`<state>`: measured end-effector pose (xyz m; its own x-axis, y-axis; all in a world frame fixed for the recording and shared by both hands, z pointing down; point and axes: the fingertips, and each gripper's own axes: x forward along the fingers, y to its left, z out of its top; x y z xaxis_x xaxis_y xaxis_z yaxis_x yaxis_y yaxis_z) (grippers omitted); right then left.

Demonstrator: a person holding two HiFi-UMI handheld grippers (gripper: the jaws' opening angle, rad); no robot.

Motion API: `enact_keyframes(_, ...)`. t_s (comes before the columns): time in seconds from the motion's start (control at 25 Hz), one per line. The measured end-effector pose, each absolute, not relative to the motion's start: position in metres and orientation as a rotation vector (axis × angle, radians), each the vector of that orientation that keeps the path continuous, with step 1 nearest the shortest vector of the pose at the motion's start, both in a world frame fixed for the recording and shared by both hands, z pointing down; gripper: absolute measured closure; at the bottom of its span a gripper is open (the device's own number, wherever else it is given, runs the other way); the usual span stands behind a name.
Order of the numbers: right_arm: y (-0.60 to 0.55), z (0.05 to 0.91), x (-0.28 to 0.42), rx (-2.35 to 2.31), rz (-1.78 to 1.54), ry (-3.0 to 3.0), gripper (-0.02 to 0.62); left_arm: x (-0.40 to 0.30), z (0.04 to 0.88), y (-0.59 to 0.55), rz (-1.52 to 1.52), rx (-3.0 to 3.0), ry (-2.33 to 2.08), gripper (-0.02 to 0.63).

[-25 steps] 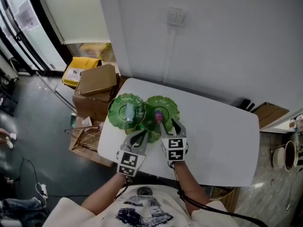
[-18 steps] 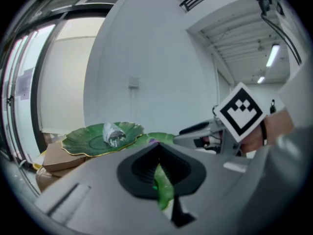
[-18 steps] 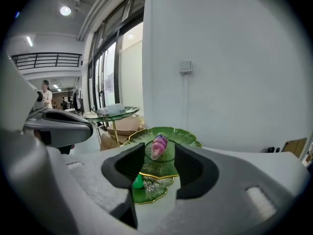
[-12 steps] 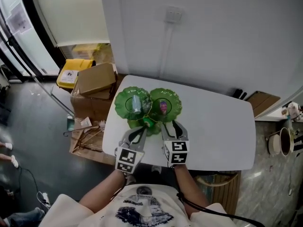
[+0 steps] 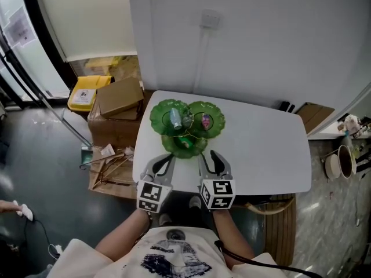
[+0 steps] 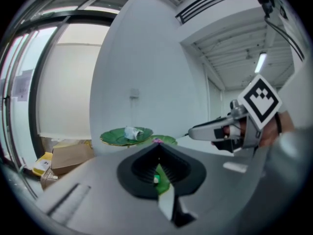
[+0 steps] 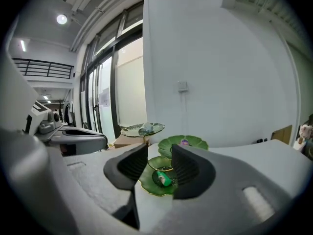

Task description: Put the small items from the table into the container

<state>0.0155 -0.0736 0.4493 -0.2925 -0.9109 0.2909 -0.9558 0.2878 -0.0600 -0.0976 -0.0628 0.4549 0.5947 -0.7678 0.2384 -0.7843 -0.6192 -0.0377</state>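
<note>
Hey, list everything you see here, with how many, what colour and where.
table: one, white, against the wall
leaf dishes: three, green, tiered on the table's left part
pale item: one, whitish, on left dish
purple item: one, purple, on right dish
green item: one, green, on lowest front dish
cardboard box: one, brown, left of table
yellow box: one, yellow, beyond the cardboard box
wall switch: one, white, above table
left claw: one, grey, over near table edge, shut, empty
right claw: one, grey, beside it, jaws closing, nothing between them
</note>
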Motion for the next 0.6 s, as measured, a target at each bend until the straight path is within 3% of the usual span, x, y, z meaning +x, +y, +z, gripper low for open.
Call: enact_keyframes(0.6,-0.004,0.428,-0.005,1.888,0.29,-2.327,0.595,-0.143,0.444,-0.015,0.312,2.772,-1.335,0.615)
